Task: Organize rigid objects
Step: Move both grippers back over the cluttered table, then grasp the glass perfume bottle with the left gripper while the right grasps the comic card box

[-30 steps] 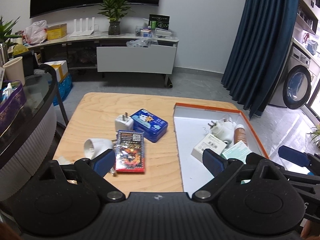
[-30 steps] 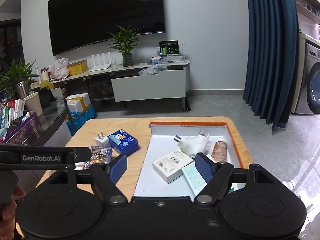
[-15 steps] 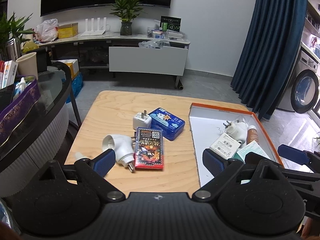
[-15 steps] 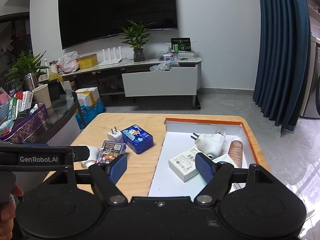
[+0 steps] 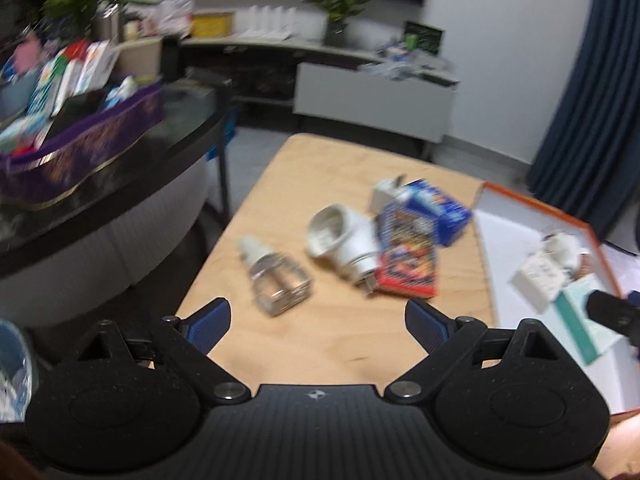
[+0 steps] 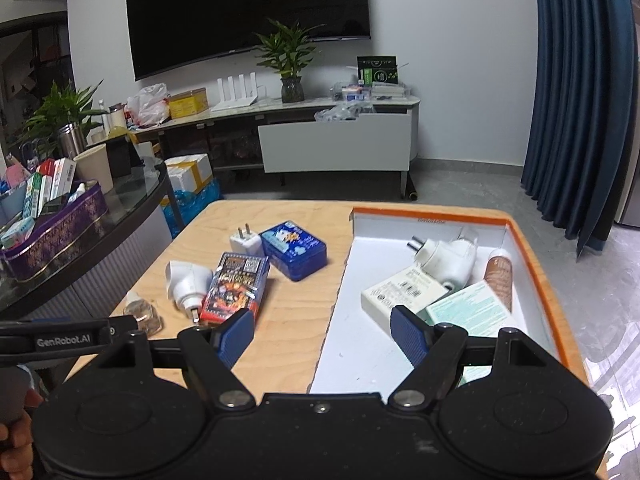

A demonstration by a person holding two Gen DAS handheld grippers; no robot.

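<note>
We hold two claws over a wooden table [image 6: 288, 320], and both are wide open with nothing between their blue pads.

In the right wrist view, going from left to right, a small clear glass bottle [image 6: 143, 314] lies at the lower left of the table. Next to it lies a white plug [image 6: 188, 282] on its side, touching a red and blue card box [image 6: 236, 286]. Above them sits a little white charger [image 6: 245, 242] with two prongs up, and a blue tin [image 6: 294, 250] just beside it. On the right half is a white tray with an orange rim [image 6: 532, 264]. In it we see a white box [image 6: 402, 294], a white plug [image 6: 450, 262], a green box [image 6: 472, 310] and a brown bottle [image 6: 500, 280].

The right claw [image 6: 324, 336] hangs at the bottom middle, over the tray's left edge.

The left wrist view is blurry. The left claw [image 5: 318, 322] hangs at the bottom, just below the glass bottle [image 5: 276, 278].
</note>
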